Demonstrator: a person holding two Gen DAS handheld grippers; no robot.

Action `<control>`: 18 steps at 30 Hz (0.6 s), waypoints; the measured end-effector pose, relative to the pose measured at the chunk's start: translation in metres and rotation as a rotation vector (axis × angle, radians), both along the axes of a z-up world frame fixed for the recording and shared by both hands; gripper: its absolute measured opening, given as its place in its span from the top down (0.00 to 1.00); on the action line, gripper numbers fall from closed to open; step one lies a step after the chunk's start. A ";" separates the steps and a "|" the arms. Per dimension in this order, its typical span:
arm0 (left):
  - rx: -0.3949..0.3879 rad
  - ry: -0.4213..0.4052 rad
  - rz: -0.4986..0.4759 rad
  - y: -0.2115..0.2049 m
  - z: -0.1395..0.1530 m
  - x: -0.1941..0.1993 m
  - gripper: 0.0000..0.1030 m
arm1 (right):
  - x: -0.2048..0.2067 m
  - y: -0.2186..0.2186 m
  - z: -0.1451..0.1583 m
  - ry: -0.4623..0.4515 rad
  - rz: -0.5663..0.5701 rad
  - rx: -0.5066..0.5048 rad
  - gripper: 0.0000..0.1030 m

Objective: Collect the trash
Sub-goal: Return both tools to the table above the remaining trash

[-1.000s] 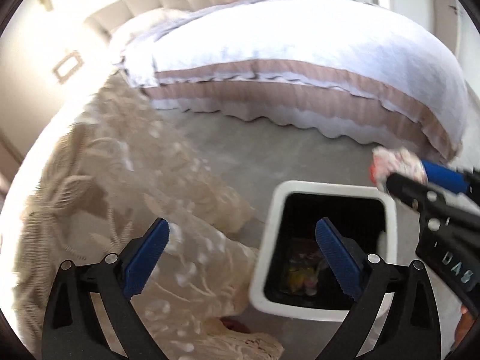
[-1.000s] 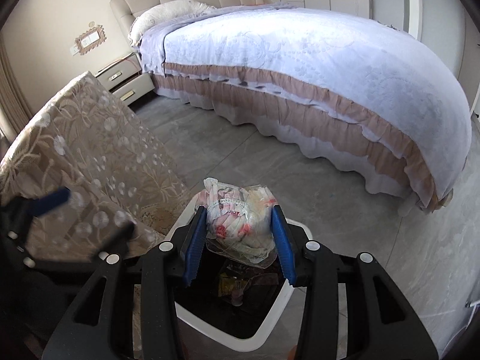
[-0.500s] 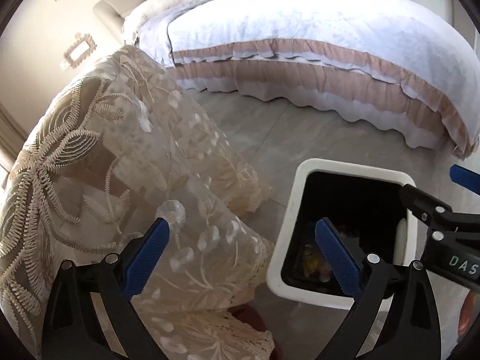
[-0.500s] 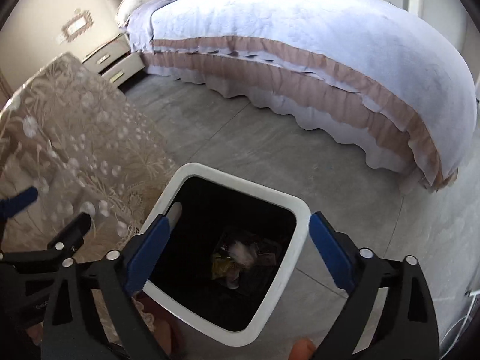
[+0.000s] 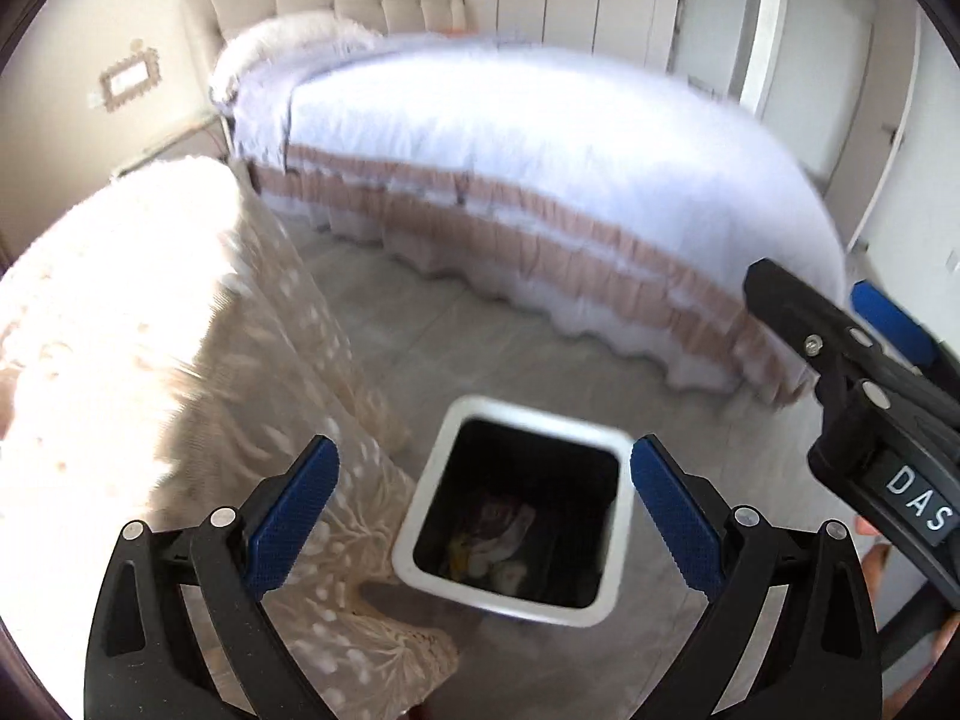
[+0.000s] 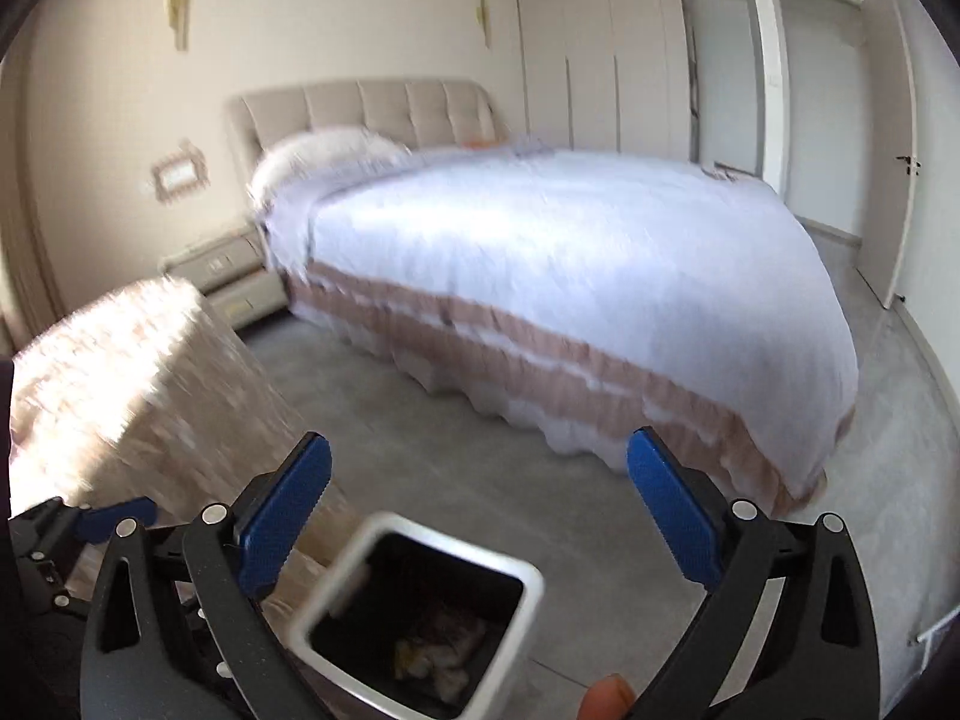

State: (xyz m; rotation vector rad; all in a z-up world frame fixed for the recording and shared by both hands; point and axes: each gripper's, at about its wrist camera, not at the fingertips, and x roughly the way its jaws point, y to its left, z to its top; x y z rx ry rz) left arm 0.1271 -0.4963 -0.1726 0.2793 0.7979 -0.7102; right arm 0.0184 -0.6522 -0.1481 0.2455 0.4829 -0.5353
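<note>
The wrapper (image 5: 498, 531) held 1 s ago has been dropped into the bin (image 5: 420, 501). Both the right gripper (image 6: 480, 504) and left gripper (image 5: 483, 510) are spread wide, empty, raised above the bin; this piece is judged collected.

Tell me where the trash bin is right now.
The trash bin stands on the floor, low centre in both wrist views, beside the lace-draped furniture on its left, with the bed beyond.

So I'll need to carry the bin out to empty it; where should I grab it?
Take the bin by its white rim, coming straight down from above with one finger inside the open top. The right-hand wall is the free one; the lace-draped furniture crowds the left side.
</note>
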 end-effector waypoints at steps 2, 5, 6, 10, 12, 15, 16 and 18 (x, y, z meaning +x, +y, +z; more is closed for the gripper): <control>-0.036 -0.032 0.019 0.014 0.019 -0.004 0.06 | -0.004 0.006 0.015 -0.058 0.028 0.010 0.05; -0.068 -0.103 0.084 0.045 0.044 -0.007 0.06 | -0.002 0.017 0.031 -0.113 0.093 0.027 0.05; -0.066 -0.133 0.116 0.056 0.052 -0.008 0.06 | 0.001 0.023 0.035 -0.123 0.117 0.025 0.05; -0.065 -0.210 0.234 0.108 0.070 -0.003 0.06 | 0.014 0.053 0.048 -0.138 0.211 0.008 0.05; -0.074 -0.228 0.304 0.140 0.077 0.003 0.06 | 0.019 0.072 0.056 -0.145 0.260 0.000 0.05; -0.096 -0.240 0.402 0.189 0.084 0.015 0.06 | 0.031 0.101 0.067 -0.160 0.333 -0.004 0.05; -0.104 -0.240 0.428 0.203 0.085 0.020 0.06 | 0.035 0.112 0.070 -0.165 0.359 -0.002 0.05; -0.116 -0.228 0.480 0.234 0.087 0.028 0.06 | 0.041 0.129 0.075 -0.166 0.404 -0.003 0.05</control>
